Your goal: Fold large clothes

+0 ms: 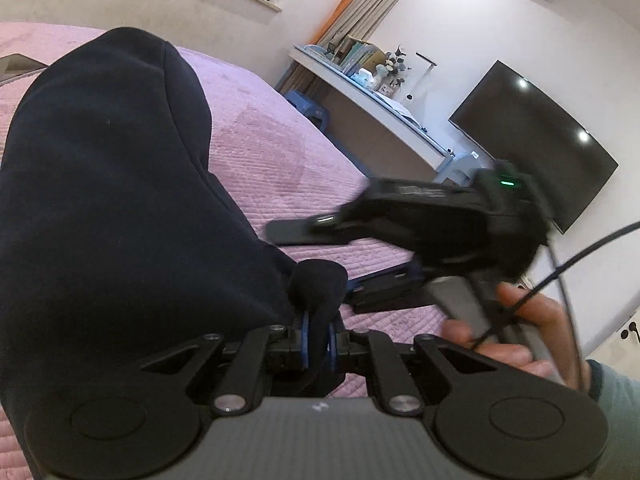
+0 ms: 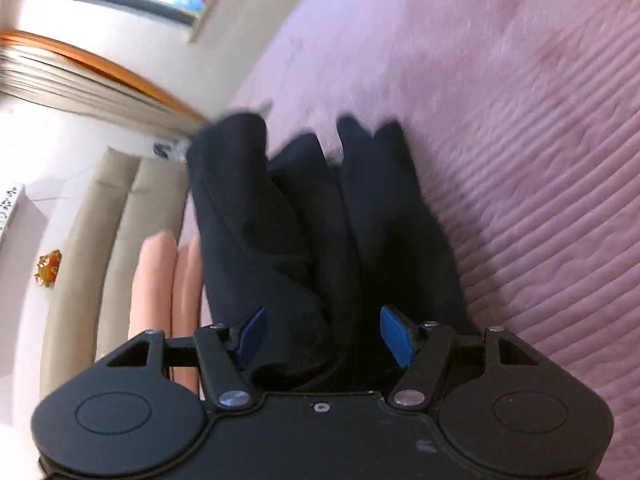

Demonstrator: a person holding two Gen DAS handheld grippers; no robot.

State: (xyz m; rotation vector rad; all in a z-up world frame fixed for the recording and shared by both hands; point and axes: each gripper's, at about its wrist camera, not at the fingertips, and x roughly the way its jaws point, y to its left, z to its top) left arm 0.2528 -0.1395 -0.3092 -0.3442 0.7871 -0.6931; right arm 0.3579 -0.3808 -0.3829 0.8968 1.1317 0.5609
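Observation:
A dark navy garment (image 1: 112,200) lies bunched on the pink quilted bed cover (image 1: 272,148). My left gripper (image 1: 318,344) is shut on a fold of its cloth, which bulges out just above the blue pads. In the left wrist view my right gripper (image 1: 320,264) hovers just to the right over the bed, its jaws apart, held by a hand (image 1: 520,340). The right wrist view shows the garment (image 2: 280,220) in long folds running away from my right gripper (image 2: 324,332). That gripper is open, and cloth lies between its blue pads (image 2: 394,336) without being pressed.
The bed cover (image 2: 520,160) spreads to the right of the garment. Pink pillows (image 2: 160,280) and a beige headboard (image 2: 88,240) lie to the left. Beyond the bed stand a cluttered desk (image 1: 360,92), a blue stool (image 1: 308,106) and a wall-mounted TV (image 1: 540,140).

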